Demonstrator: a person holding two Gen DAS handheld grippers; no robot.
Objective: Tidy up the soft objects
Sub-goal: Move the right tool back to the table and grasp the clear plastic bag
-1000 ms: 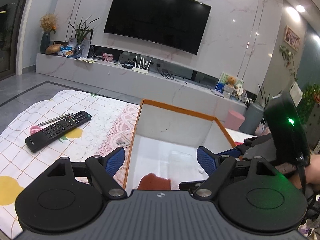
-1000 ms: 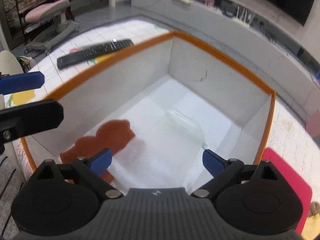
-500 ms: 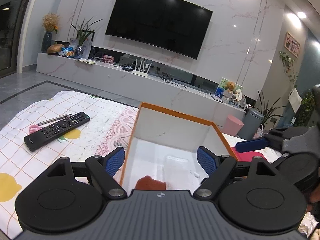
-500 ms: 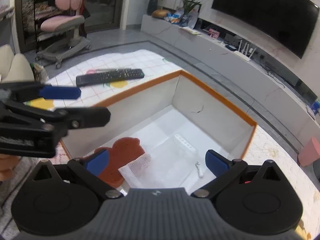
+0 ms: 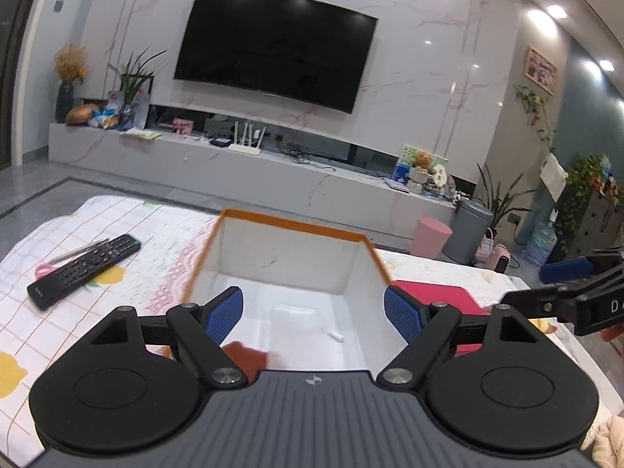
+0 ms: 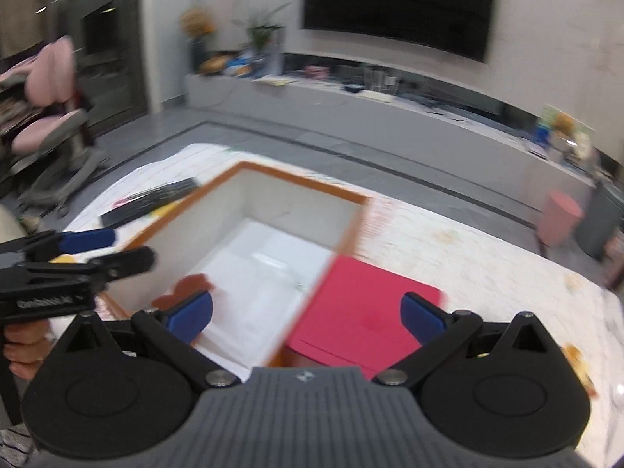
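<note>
While blur smears the box, its brown cloth shows partly.

Left tongs and right tongs, both spread wide, empty.

**Living room behind the work surface**

A black television hangs on the marble wall above a long low console. On the console stand a white router, a vase of dried flowers, a leafy plant and a teddy bear. A pink stool and a grey bin sit on the floor to the right. On the patterned cloth lies a black remote, a pen beside it. A pink chair stands at far left.
</note>
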